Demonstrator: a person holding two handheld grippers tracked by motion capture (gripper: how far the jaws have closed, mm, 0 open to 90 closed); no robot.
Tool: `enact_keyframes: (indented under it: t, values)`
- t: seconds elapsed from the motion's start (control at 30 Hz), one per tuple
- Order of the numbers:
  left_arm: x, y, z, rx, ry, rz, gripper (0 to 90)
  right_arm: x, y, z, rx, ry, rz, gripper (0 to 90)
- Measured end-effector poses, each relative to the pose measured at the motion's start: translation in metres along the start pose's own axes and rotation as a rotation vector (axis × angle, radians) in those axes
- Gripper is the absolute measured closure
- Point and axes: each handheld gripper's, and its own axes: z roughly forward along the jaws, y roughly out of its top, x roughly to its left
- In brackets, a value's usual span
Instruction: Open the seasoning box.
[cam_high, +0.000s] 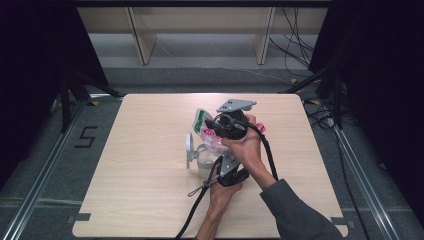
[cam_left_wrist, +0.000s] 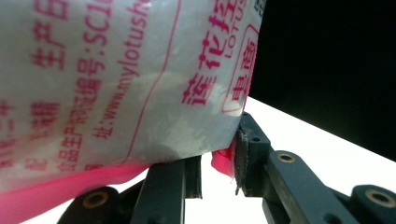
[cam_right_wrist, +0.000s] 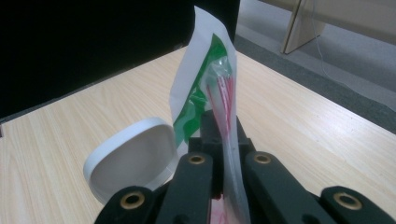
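A plastic bag (cam_high: 204, 121) with green and pink print hangs upright over mid-table between both grippers. My right gripper (cam_high: 210, 126) comes in from the right, shut on the bag's top edge (cam_right_wrist: 219, 88), which stands pinched between its jaws (cam_right_wrist: 219, 135). My left gripper (cam_high: 220, 155) reaches up from below. Its jaws grip the bag's pink bottom corner (cam_left_wrist: 222, 161), and the white-filled body (cam_left_wrist: 116, 79) bulges over them (cam_left_wrist: 219, 172). Below the bag sits a clear container (cam_high: 205, 165) with its white lid (cam_high: 189, 147) (cam_right_wrist: 130, 158) flipped open.
The light wooden table (cam_high: 140, 200) has bare surface on every side of the hands. A black cable (cam_high: 195, 205) trails off the front edge. Wooden shelf legs (cam_high: 142, 42) and loose cables (cam_high: 295, 50) are on the floor beyond the far edge.
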Motion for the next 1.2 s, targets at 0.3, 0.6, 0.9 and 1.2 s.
enact_keyframes:
  t: [0.3,0.6,0.9,1.2]
  values:
    - [-0.0003,-0.0003,0.0003,-0.005,-0.009,-0.008,74.3,0.0024,0.0001,0.0004,0.009,-0.006,0.024,90.0]
    - [-0.0017,-0.0003,0.001,-0.012,-0.014,-0.013,74.3,0.0042,-0.0001,0.0015,0.018,-0.024,0.009,90.0]
    - [-0.0024,-0.0007,0.0009,-0.004,-0.017,-0.008,74.3,0.0056,-0.001,0.0033,0.042,-0.024,-0.005,90.0]
    - [-0.0001,-0.0001,-0.0004,0.029,-0.008,0.036,74.3,0.0062,-0.0013,0.0041,0.026,-0.028,0.0,90.0]
